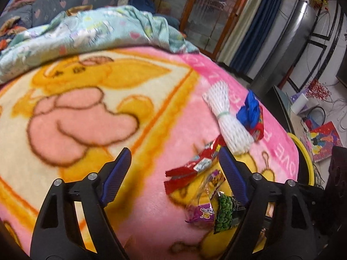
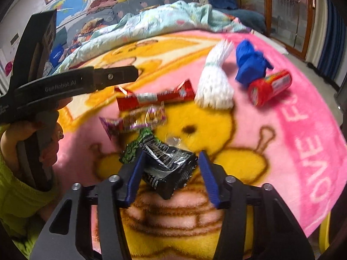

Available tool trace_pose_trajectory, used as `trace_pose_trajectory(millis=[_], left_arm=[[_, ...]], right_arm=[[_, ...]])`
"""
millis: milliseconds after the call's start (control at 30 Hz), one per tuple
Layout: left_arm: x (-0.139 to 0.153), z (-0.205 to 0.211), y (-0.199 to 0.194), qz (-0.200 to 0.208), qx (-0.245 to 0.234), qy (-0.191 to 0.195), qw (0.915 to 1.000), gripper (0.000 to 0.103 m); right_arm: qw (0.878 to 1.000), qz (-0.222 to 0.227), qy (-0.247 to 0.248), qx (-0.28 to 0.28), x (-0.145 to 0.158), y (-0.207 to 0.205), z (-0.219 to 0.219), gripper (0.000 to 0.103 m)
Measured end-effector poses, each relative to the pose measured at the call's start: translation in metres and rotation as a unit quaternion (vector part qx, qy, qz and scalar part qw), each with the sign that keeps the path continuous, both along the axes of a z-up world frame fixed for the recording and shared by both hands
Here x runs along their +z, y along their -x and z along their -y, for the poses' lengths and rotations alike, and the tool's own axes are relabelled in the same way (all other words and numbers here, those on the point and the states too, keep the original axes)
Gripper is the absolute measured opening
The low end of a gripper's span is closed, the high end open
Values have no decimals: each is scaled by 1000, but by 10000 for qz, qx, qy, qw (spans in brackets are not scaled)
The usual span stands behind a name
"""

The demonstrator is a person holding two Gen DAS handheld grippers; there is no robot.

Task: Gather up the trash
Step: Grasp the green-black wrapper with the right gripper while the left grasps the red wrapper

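In your left wrist view, your left gripper (image 1: pixel 173 173) hangs over the pink cartoon blanket (image 1: pixel 164 99) with its jaws wide apart and nothing gripped; the red wrapper (image 1: pixel 195 162) lies between the fingertips, its long axis running diagonally up toward the white rope bundle (image 1: pixel 227 119), with the purple wrapper (image 1: pixel 206 205) and the green-and-black packet (image 1: pixel 225 216) just below it. In your right wrist view, your right gripper (image 2: pixel 171 162) straddles the green-and-black packet (image 2: pixel 167 166), jaws partly open; its black end points toward the camera, its green end away and left. Whether the pads press it, you cannot tell. Your left hand (image 2: pixel 43 134) holds the other gripper at the left.
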State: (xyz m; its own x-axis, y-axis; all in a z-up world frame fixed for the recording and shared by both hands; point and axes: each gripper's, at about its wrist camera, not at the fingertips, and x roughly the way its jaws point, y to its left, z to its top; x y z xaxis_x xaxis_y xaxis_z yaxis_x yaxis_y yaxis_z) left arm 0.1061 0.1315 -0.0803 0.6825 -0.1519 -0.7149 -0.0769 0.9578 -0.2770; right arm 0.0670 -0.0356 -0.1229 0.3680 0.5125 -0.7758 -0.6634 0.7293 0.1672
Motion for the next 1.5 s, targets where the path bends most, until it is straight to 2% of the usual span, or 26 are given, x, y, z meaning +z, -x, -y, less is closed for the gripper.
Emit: trace_pose_trajectory(millis=[100, 333, 467, 533, 600, 633, 833, 1200, 1500], left_arm=[[-9, 7, -2, -125, -190, 32, 9997, 66], [-17, 16, -5, -300, -392, 12, 9988, 56], [-20, 18, -7, -392, -436, 14, 9983, 38], [-21, 19, -6, -394, -477, 30, 9981, 35], [-21, 20, -7, -406, -513, 52, 9978, 20], [-22, 20, -7, -416, -525, 58, 9977, 18], [-19, 19, -6, -334, -492, 66, 9982, 13], [5, 16, 2, 170, -235, 28, 9996, 11], [34, 43, 9, 543, -465, -52, 9974, 11]], right_arm=[[9997, 198, 79, 118, -1, 7, -1, 42], [9997, 189, 5, 151, -5, 10, 6, 33], [9996, 223, 34, 151, -4, 12, 8, 27], [9996, 231, 39, 164, -2, 12, 10, 25], [9996, 222, 27, 169, -1, 12, 9, 23], [9996, 225, 18, 177, 0, 12, 10, 23], [9995, 227, -45, 192, 5, 12, 13, 21], [9985, 498, -206, -84, 25, 4, 31, 20], [9956, 669, -418, -505, 43, -11, 59, 20]])
